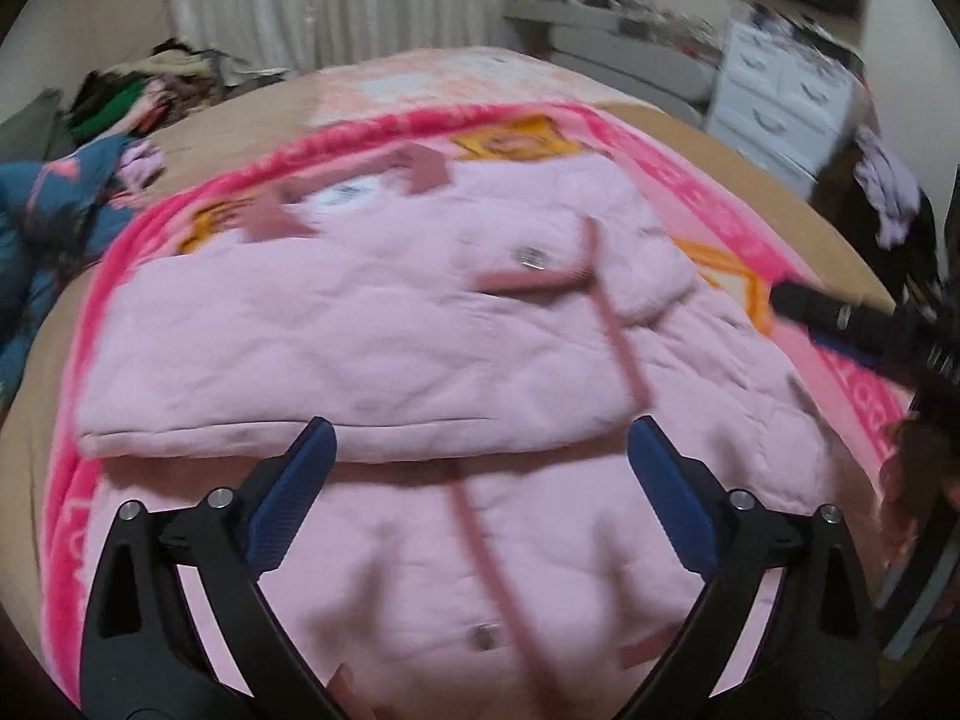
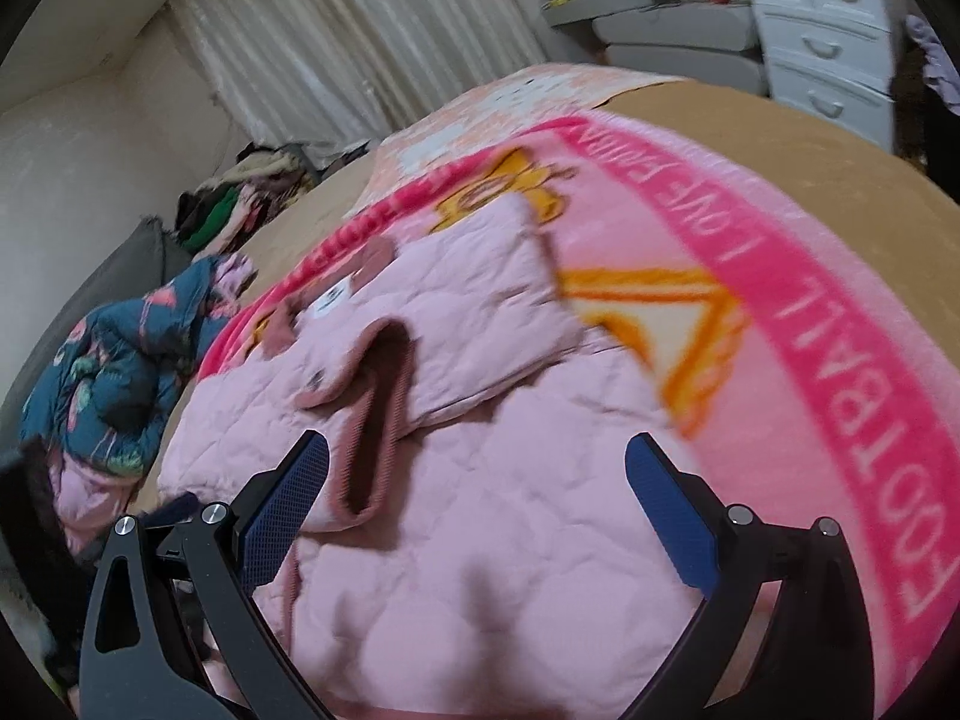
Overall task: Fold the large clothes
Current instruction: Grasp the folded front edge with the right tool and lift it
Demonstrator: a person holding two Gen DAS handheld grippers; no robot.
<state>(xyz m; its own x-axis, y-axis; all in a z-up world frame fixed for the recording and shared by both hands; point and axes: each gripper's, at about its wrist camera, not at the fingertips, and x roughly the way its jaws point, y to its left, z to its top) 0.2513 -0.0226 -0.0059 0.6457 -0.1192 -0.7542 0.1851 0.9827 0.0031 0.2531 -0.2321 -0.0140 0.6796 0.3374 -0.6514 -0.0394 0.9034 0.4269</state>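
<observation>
- Bed [image 2: 750, 120]: a pink blanket [image 2: 828, 324] covers it; a blue patterned garment [image 2: 114, 372] lies at 9 o'clock, a clothes heap [image 1: 138, 90] at 10 o'clock, white drawers [image 2: 822, 30] at 1 o'clock.
- Pink quilted jacket [image 1: 372, 324]: lies mid-blanket, sleeves folded across the body, darker trim and snaps showing.
- Left tool [image 1: 480, 480]: jaws wide, empty, above the jacket.
- Right tool [image 2: 477, 498]: jaws wide, empty, over the cuff [image 2: 378, 414].

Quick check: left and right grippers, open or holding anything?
Left gripper: open, empty, above the pink jacket.
Right gripper: open, holding nothing.
</observation>
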